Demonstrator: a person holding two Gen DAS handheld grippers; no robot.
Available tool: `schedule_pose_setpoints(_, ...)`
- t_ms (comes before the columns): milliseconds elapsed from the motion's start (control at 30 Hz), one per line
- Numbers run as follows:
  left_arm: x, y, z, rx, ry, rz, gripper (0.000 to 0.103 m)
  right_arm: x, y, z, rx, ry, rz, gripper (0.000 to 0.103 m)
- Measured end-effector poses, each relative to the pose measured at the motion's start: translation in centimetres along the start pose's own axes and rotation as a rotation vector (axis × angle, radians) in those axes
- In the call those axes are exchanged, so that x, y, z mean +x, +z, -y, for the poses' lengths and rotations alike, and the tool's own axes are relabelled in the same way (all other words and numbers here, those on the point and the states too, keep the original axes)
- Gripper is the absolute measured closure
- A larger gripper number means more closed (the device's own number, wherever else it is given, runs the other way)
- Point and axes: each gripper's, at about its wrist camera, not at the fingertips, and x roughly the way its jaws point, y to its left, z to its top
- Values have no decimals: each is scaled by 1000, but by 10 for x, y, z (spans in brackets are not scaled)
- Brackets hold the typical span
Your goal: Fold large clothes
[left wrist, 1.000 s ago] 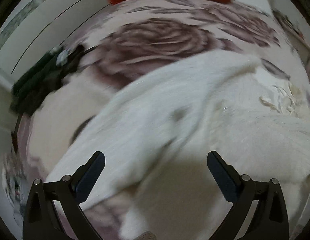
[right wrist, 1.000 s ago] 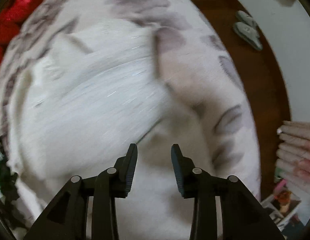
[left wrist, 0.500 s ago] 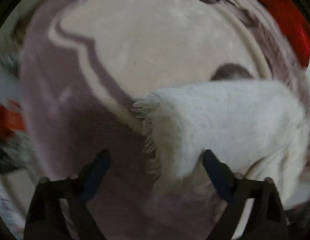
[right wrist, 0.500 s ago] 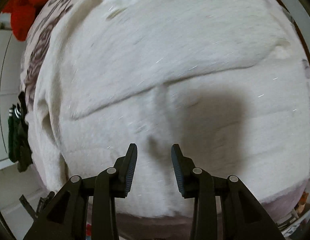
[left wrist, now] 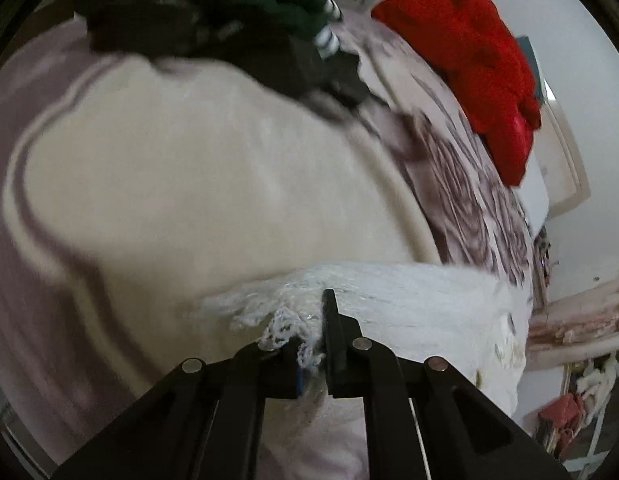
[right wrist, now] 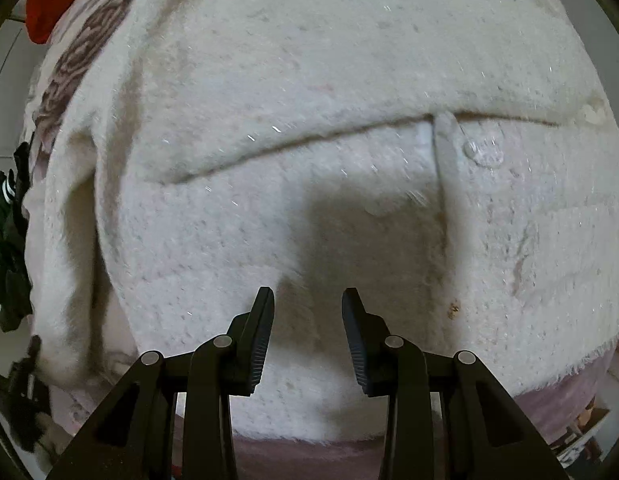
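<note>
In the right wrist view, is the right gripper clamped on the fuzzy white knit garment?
No: the right gripper hangs open above the fuzzy white knit garment, with a clear gap between its fingers and no fabric in it.

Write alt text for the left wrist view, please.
The left gripper is shut on the frayed edge of a fluffy white knitted garment, above a cream and mauve floral blanket. Dark green clothes and red clothes lie behind.
</note>
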Motion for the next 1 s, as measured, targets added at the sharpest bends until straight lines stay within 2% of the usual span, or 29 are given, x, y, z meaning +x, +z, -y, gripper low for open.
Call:
schedule_pose_setpoints(67, 13, 21, -8, 4, 6, -3, 98, -3, 3, -6, 7, 6, 15, 66)
schedule_pose_setpoints(133, 40, 34, -15, 24, 28, -42, 98, -4, 6, -10, 15, 11, 21, 66)
schedule_pose_setpoints(233, 61, 33, -29, 34, 41, -121, 97, -4, 8, -15, 21, 16, 15, 66)
schedule_pose_setpoints(333, 48, 22, -35, -15, -14, -169, 92, -2, 12, -21, 33, 40, -3, 66)
schedule_pose_setpoints(400, 34, 9, -37, -72, -38, -202, 82, -3, 15, -19, 40, 56, -11, 66)
schedule_pose_setpoints(467, 19, -10, -41, -141, -63, -221, 50, -4, 18, -15, 56, 75, -12, 66)
schedule_pose_setpoints(533, 6, -35, -45, -219, -92, -228, 45, -2, 20, -5, 68, 78, -14, 65)
schedule_pose_setpoints(633, 9, -69, -45, -337, -152, -280, 44, -1, 22, 1, 87, 86, -18, 64)
schedule_pose_setpoints(767, 47, -84, -42, -480, -211, -285, 44, 6, 23, -1, 84, 88, -22, 64)
schedule_pose_setpoints(867, 62, -70, -40, -544, -211, -196, 44, 9, 21, -1, 77, 79, -21, 64)
schedule_pose_setpoints(933, 59, -56, -35, -578, -233, -88, 47, 12, 21, -3, 71, 61, -19, 64)
schedule_pose_setpoints(1000, 49, -40, -25, -540, -231, 6, 78, 14, 19, -1, 70, 54, -16, 64)
